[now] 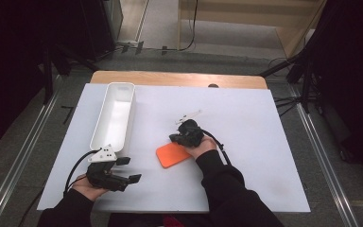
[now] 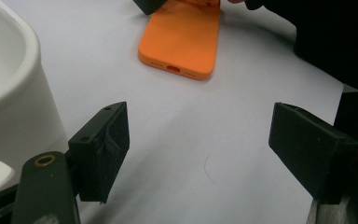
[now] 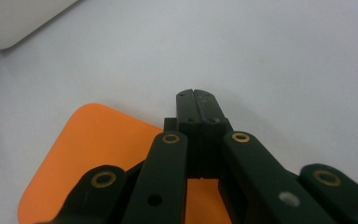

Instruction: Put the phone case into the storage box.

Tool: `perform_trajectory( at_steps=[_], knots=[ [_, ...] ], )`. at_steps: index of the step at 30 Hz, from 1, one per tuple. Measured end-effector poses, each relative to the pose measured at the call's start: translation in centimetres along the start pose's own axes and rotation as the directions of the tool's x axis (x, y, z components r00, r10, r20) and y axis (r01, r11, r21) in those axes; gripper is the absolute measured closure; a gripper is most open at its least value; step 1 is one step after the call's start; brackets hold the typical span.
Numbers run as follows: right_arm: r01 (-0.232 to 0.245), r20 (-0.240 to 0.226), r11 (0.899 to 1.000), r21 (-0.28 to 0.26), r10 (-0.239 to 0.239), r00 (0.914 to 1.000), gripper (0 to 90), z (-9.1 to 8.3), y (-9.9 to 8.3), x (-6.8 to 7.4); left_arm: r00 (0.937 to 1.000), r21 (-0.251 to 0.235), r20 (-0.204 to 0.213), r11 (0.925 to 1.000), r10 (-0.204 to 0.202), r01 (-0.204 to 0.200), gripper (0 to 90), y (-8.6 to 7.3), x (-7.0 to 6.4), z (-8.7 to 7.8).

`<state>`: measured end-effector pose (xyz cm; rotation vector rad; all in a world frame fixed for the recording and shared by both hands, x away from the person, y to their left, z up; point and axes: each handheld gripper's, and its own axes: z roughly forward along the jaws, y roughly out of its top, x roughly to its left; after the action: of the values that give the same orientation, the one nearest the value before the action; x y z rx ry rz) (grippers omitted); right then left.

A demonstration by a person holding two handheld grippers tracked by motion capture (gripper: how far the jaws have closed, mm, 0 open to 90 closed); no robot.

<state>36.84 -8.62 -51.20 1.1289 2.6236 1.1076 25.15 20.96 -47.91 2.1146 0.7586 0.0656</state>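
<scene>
An orange phone case (image 1: 172, 154) lies flat near the middle of the white table cover. My right gripper (image 1: 174, 138) sits at the case's far edge. In the right gripper view its jaws (image 3: 197, 100) are pressed together, and their tips reach past the orange case (image 3: 98, 154) over the white surface. Nothing shows between them. My left gripper (image 1: 130, 169) is held at the front left, open and empty. In the left gripper view it (image 2: 200, 126) points across bare cover toward the case (image 2: 182, 39).
A long white tray (image 1: 115, 113) stands at the left, its rounded corner (image 2: 9, 88) close beside my left gripper. A thin pale stick-like item (image 1: 189, 116) lies just beyond my right gripper. The wooden table edge (image 1: 179, 79) runs along the back.
</scene>
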Motion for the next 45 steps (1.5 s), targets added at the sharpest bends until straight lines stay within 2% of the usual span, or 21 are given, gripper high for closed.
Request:
perform_trajectory(
  at_steps=[5,10,11,13,18,20,29,35,41,45],
  knots=[
    [0.006,0.000,1.000,0.004,-0.006,1.0000,88.0,-0.5,-0.5,0.1,1.0000,0.002,0.000,1.0000,-0.003,0.003,20.2,0.0,0.0,0.0],
    [-0.014,-0.002,1.000,-0.005,0.014,0.9999,86.7,-0.6,-0.8,0.0,1.0000,0.006,0.005,1.0000,-0.003,0.003,20.2,0.0,0.0,0.1],
    [-0.025,-0.011,1.000,-0.009,0.024,0.9996,79.1,-0.7,-0.8,-0.1,1.0000,0.006,0.005,1.0000,-0.003,0.003,20.2,0.0,0.0,0.1],
    [-0.035,-0.022,0.999,-0.020,0.035,0.9991,77.8,-0.9,-0.8,-0.2,1.0000,0.007,0.006,1.0000,-0.002,0.002,20.2,0.0,0.0,0.1],
    [-0.069,-0.032,0.997,-0.030,0.068,0.9972,63.4,-2.3,-0.4,-0.4,0.9999,0.006,0.011,1.0000,-0.002,0.002,20.2,0.0,0.0,0.1],
    [-0.059,-0.027,0.998,-0.033,0.058,0.9979,58.1,-2.9,-0.3,-0.5,0.9999,0.003,0.013,1.0000,0.000,0.000,20.2,0.0,0.0,0.0],
    [-0.038,-0.072,0.997,-0.063,0.033,0.9969,41.6,-4.8,-0.1,-0.6,0.9997,0.005,0.024,1.0000,-0.002,0.002,20.2,0.0,0.1,0.1],
    [-0.014,-0.089,0.999,-0.044,0.010,0.9959,37.2,-5.7,-0.4,0.0,0.9997,0.002,0.021,1.0000,-0.008,0.008,20.2,0.0,0.3,0.0],
    [0.006,-0.122,0.998,-0.068,-0.014,0.9925,33.3,-7.0,-1.1,0.6,0.9998,0.010,0.019,1.0000,-0.002,0.002,20.2,0.1,0.2,0.2],
    [-0.002,-0.137,0.997,-0.079,-0.009,0.9906,31.4,-8.0,-1.7,0.7,0.9998,0.011,0.019,0.9999,-0.002,0.002,20.2,0.1,0.2,0.3]
  ],
)
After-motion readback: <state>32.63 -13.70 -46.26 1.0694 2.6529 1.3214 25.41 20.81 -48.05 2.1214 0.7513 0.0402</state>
